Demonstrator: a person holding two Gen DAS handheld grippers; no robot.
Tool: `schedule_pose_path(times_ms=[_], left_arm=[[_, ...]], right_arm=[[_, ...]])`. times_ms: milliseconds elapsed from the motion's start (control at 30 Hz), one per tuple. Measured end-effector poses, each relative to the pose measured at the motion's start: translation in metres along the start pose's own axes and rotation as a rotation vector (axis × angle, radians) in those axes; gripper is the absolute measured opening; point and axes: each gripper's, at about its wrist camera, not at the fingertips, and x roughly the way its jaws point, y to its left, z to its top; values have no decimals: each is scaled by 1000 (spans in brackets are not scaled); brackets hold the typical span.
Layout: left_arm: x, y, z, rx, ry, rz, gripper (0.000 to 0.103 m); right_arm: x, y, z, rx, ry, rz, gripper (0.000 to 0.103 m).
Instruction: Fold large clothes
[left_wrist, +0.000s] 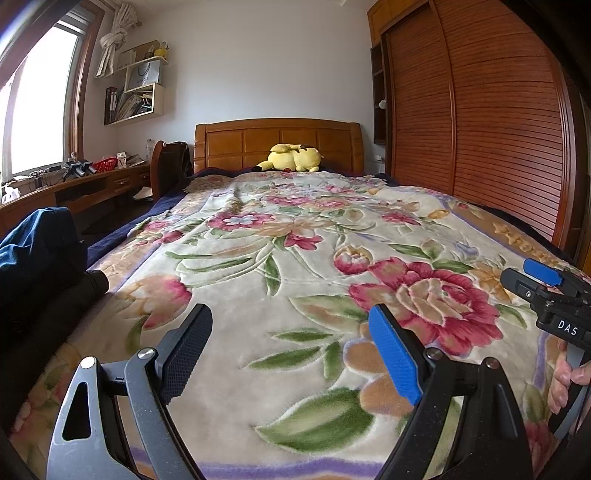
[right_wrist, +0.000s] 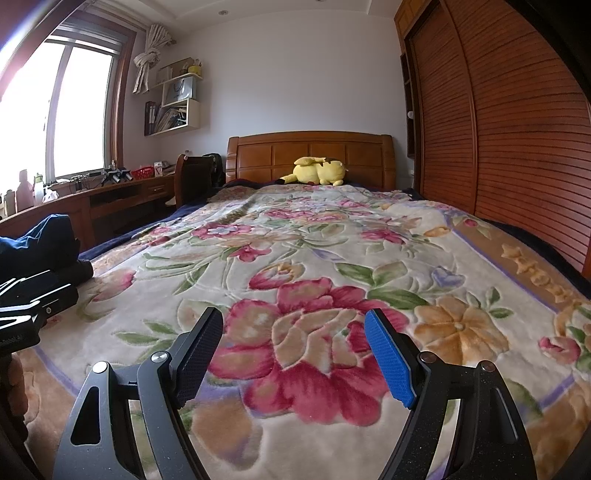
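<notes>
Blown-out window (right_wrist: 55, 110) daylight (fisheye-bent edges)

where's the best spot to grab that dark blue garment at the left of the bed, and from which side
Probably the dark blue garment's upper bunched fold, approached from the right, over the floral blanket. It lies heaped at the bed's left edge, with no hem or collar showing, so the raised fold is the only clear hold. The left tool is open, empty and nearer.

- Left wrist: low at foot of floral blanket (left_wrist: 280, 266), facing headboard (left_wrist: 277, 142).
- Right wrist: same heading, just right of it.
- Shared: blanket, headboard, yellow plush (right_wrist: 319, 171).
</notes>
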Motion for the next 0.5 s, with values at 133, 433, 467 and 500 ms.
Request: schedule_pose_path(times_ms=[133,433,467,500], left_arm=[[-1,-1,1,3,-3,-1,87],[-2,0,2,4,-5,0,87],[-2,0,2,4,-5,1,87],[-1,0,2,4,-5,2,87]], right_arm=[[0,0,0,0,0,0,81],[0,0,0,1,0,3,81],[0,0,0,1,-1,3,81],[0,0,0,1,-1,4,81]])
